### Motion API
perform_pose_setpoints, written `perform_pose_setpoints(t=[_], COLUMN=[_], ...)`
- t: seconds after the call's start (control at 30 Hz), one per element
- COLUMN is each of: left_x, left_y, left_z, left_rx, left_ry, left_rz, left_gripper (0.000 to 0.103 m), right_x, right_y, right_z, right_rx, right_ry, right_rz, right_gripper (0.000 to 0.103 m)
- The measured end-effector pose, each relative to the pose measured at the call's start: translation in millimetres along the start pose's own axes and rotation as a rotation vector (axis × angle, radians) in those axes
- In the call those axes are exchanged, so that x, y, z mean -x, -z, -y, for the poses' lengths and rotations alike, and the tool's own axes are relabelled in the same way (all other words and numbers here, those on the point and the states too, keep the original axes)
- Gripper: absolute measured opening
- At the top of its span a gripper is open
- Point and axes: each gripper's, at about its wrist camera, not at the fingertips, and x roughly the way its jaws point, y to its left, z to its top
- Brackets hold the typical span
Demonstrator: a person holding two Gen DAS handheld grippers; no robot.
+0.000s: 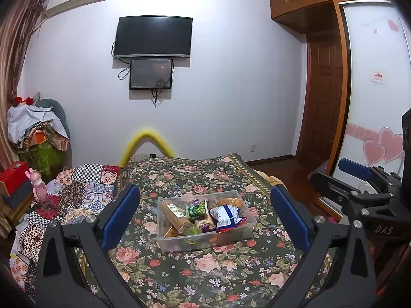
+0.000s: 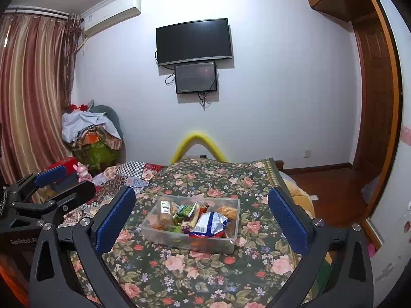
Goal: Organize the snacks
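Snacks fill a clear plastic box (image 1: 206,233) that sits on a dark flowered bedspread (image 1: 205,269), roughly in the middle of the bed. Inside it lie a tall tan tube with a white label (image 1: 174,214), a green packet (image 1: 195,209), a white and blue bag (image 1: 227,217) leaning toward the right side, and an orange snack (image 1: 230,201) at the far end. The left gripper (image 1: 205,220) hangs above the bedspread with its blue-padded fingers (image 1: 120,213) spread wide on either side of the box, holding nothing. The right gripper (image 2: 201,220) is likewise spread wide and empty, framing the same box (image 2: 191,238) from slightly further right. Each gripper shows at the edge of the other's view. A dark television (image 1: 153,37) hangs on the white wall beyond the bed.
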Motion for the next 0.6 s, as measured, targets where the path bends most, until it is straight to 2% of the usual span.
perform_pose_setpoints(t=[0.6], left_x=[6.5], left_y=[0.8], left_z=[2.8], left_rx=[-0.007], left_ry=[0.01], left_rz=[0.013], left_gripper=[0.103], right_x=[2.3], right_y=[-1.9], right_z=[-3.6], right_rx=[0.012], right_ry=[0.009], right_rz=[0.006], right_gripper=[0.103])
